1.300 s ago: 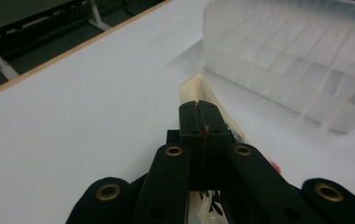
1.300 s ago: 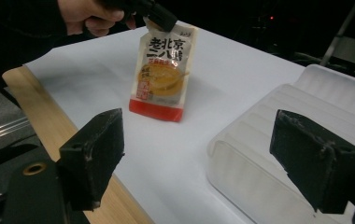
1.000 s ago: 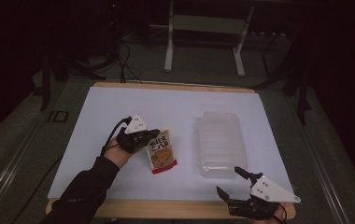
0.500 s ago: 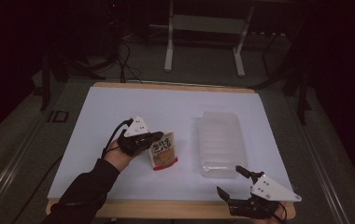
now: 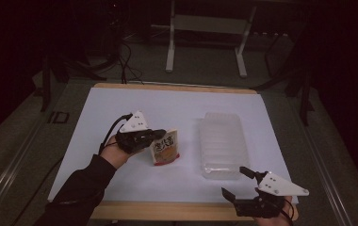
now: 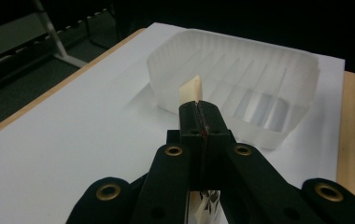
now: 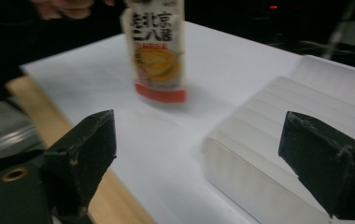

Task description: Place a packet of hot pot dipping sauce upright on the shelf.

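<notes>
At the near right corner of the table (image 5: pixel 120 179), the right gripper (image 5: pixel 238 182) rests with its jaws spread wide and nothing between them; its own view looks between them toward the pouch and the near end of the tray. Farther in, at centre left, the left gripper (image 5: pixel 160 133) has its jaws pressed together on the top edge of a printed snack pouch (image 5: pixel 165 148); in the left gripper view a pale corner of the pouch (image 6: pixel 190 89) stands up beyond the closed tips. Compared with a second ago, the pouch has tilted up and shifted slightly right, toward the tray, its lower edge apparently at or just above the white sheet: a sign, probably, that the lift has begun. Beyond and to the right lies the clear ribbed plastic tray (image 5: pixel 223 141), empty, near the pouch but apart from it, the likely destination.
</notes>
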The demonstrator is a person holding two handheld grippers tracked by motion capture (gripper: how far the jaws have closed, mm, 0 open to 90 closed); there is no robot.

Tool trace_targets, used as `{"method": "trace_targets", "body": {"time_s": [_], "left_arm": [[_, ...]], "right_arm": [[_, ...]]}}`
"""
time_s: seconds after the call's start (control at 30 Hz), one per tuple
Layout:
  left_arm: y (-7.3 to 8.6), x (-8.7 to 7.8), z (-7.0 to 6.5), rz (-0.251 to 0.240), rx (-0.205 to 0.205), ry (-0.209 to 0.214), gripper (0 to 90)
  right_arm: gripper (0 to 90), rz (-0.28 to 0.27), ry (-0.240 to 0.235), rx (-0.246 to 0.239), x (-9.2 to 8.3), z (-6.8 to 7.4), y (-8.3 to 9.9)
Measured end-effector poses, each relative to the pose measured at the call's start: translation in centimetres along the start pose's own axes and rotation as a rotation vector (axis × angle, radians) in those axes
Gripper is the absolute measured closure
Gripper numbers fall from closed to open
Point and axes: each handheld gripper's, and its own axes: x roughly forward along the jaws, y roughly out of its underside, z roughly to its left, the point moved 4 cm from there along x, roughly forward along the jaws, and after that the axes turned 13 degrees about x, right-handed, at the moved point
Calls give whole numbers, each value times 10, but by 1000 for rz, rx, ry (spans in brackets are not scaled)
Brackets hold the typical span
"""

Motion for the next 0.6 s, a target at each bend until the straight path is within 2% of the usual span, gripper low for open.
{"method": "trace_targets", "body": {"time_s": [0.13, 0.23, 0.27, 0.37, 0.43, 0.47, 0.57, 0.6], "left_arm": [[-7, -6, 1, -19, 9, 28, 900], [-12, -12, 0, -30, 32, 50, 900], [-14, -13, 0, -37, 41, 55, 900], [-18, -18, -2, -49, 52, 78, 900], [-19, -19, -2, -51, 54, 85, 900], [-21, -21, -4, -61, 63, 101, 900], [-23, -23, -6, -68, 77, 121, 900], [-25, -25, -8, -84, 76, 145, 900]], "right_arm": [[109, -7, -11, -12, -2, -1, -8], [110, -1, -48, -13, -3, -3, -16], [109, 7, -73, -21, -4, -3, -19], [119, 20, -96, -50, -4, -4, -27], [121, 14, -93, -62, -4, -5, -30], [131, 19, -122, -80, -3, -5, -36], [134, 23, -133, -113, -2, -4, -48], [134, 22, -131, -125, -2, -4, -53]]}}
